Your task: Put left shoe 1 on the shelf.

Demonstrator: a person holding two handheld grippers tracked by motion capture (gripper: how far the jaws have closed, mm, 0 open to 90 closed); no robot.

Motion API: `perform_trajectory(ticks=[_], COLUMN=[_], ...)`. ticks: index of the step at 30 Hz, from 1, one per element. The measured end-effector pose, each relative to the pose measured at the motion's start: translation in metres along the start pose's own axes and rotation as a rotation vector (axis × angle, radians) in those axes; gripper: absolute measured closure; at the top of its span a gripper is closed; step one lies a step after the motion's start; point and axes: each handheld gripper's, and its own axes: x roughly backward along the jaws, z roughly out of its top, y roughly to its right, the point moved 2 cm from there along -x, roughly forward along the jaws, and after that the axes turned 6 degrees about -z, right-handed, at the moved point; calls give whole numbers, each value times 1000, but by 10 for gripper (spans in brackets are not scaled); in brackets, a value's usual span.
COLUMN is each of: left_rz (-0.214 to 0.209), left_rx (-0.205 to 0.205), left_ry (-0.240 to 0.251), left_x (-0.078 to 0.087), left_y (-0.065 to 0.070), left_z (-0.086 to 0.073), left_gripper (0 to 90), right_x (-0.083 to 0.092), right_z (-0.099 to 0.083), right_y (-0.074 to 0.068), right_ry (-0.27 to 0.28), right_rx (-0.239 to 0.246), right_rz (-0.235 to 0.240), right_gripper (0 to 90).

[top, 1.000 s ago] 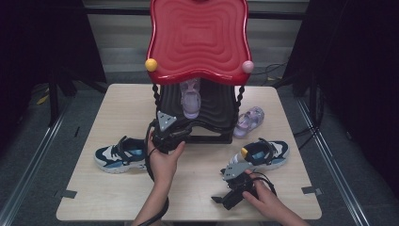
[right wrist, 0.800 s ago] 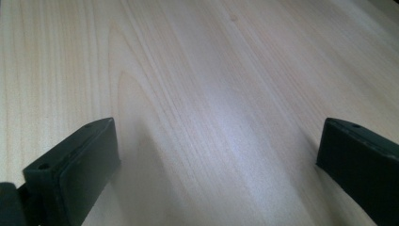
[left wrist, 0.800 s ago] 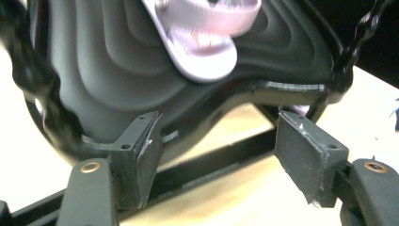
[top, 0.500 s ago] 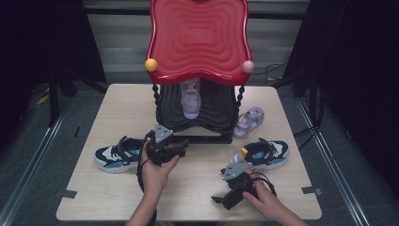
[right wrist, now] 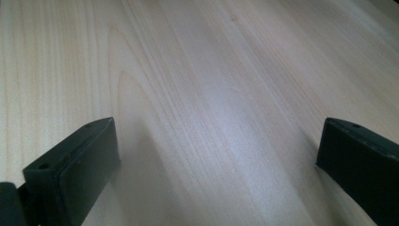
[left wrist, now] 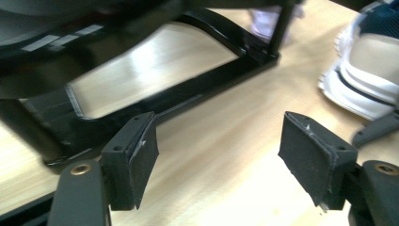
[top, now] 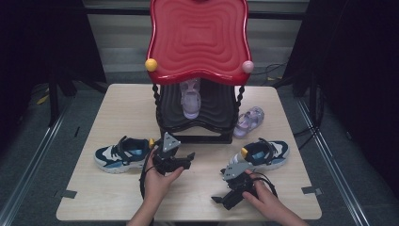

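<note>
Pale wood of the surface (top: 117, 117) is being hovered over by the right gripper (top: 219, 200) at the near edge, its fingers (right wrist: 75, 169) spread with nothing between them. Just beyond, the left gripper (top: 188, 157) is being held with fingers (left wrist: 136, 157) released and just opening, empty. Blue-and-white sneakers (top: 120, 153) (top: 263, 153) are lying at either side, near the black rack (top: 197, 113), where one lilac sandal (top: 190, 96) is standing.
</note>
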Motion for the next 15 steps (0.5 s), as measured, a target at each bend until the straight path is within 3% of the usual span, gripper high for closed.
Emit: perform_trajectory(ticks=[5, 11, 15], left_rz=[-44, -79, -124], left_rx=[-27, -24, -59], left_ry=[-39, -52, -90], left_x=[2, 7, 7], left_y=[5, 7, 11], left_z=[-7, -15, -21], left_gripper=[271, 254, 250], right_x=[0, 0, 0], right_z=[0, 0, 0], right_y=[0, 0, 0], right_ry=[-1, -2, -2], right_rx=[1, 2, 1], right_rz=[0, 1, 1], right_gripper=[0, 0, 0])
